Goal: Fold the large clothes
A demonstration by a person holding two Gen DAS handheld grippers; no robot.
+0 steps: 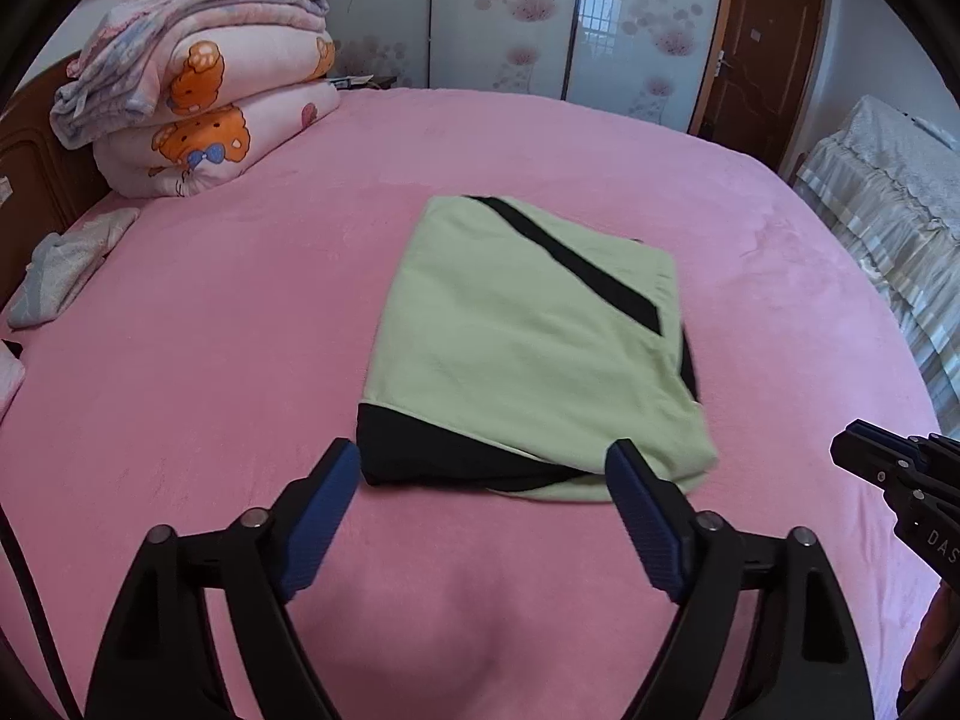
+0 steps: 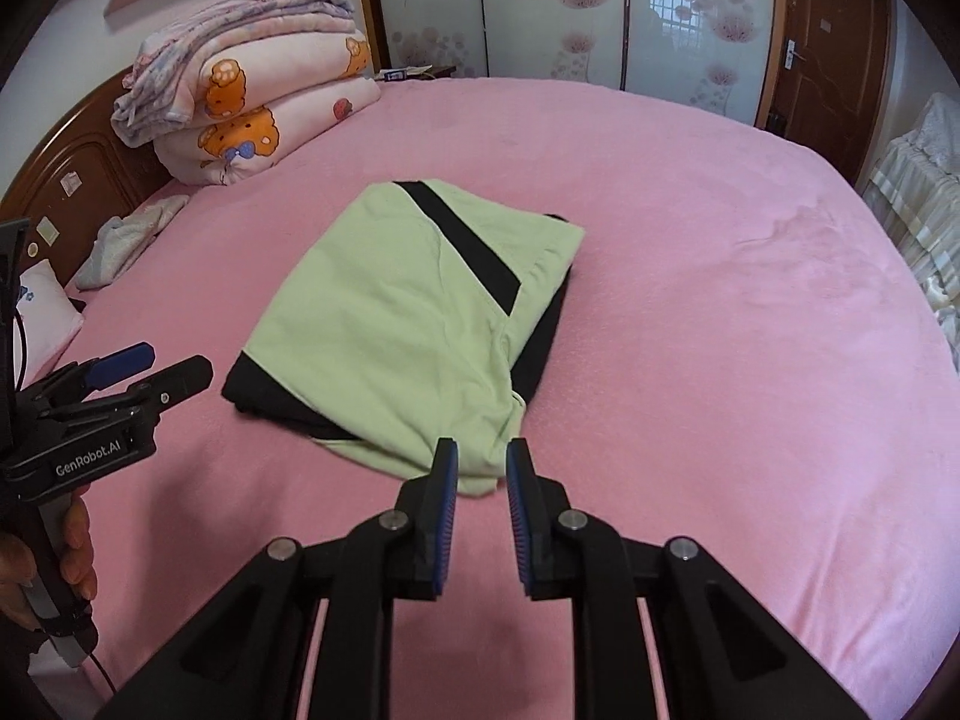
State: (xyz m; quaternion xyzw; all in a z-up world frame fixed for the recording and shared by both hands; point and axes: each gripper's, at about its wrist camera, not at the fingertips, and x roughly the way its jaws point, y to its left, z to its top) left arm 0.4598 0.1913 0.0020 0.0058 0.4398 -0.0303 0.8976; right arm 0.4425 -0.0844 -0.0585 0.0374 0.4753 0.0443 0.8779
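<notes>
Green-and-black garment [image 1: 528,348]: left wrist view, lying folded in a flat block mid-bed on the pink bedsheet [image 1: 210,330], black diagonal stripe across its top, black layer showing at the near edge.
Left gripper [image 1: 480,468]: hovering over the sheet just short of the garment's near edge, fingers spread wide, gripping nothing.
Right gripper in this view [image 1: 840,450]: poking in from the right edge, fingers looking nearly together, nothing between them.
Background: stacked quilts [image 1: 204,84] sitting at the far left by the wooden headboard [image 1: 36,180]; brown door [image 1: 762,54] at far right.
Garment, right wrist view [image 2: 408,324]: same folded block, near corner lying just ahead of the fingertips.
Right gripper [image 2: 482,456]: fingers standing a narrow gap apart, holding nothing, not touching the cloth.
Left gripper from this side [image 2: 174,369]: at the left edge, a hand [image 2: 66,570] wrapping its handle, tips near the garment's black corner, apart from it.
</notes>
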